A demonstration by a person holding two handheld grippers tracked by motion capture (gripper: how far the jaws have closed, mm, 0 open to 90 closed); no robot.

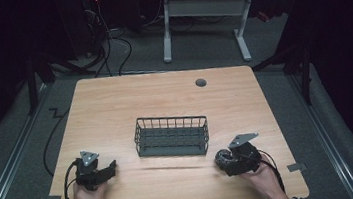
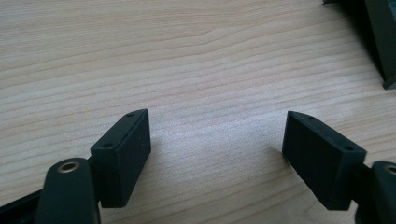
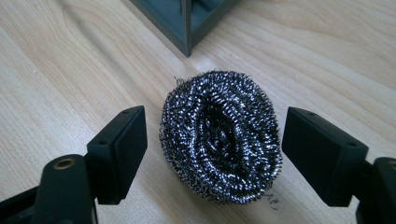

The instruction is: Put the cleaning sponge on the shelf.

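Observation:
A round steel-wool scourer (image 3: pixel 220 135) lies on the wooden table (image 1: pixel 164 101) near the front right. My right gripper (image 3: pixel 212 154) is open, one jaw on either side of the scourer without touching it; in the high view the scourer (image 1: pixel 223 158) sits just left of that gripper (image 1: pixel 235 162). A dark wire basket (image 1: pixel 171 135) stands at the table's middle, and its corner (image 3: pixel 187 23) rises just beyond the scourer. My left gripper (image 2: pixel 215 154) is open over bare wood at the front left (image 1: pixel 103 172), with nothing between its jaws.
The basket's edge (image 2: pixel 380 42) shows at the far right of the left gripper view. A round grommet hole (image 1: pixel 201 82) sits near the table's back edge. A white-legged desk (image 1: pixel 203 21) and cables stand on the floor beyond the table.

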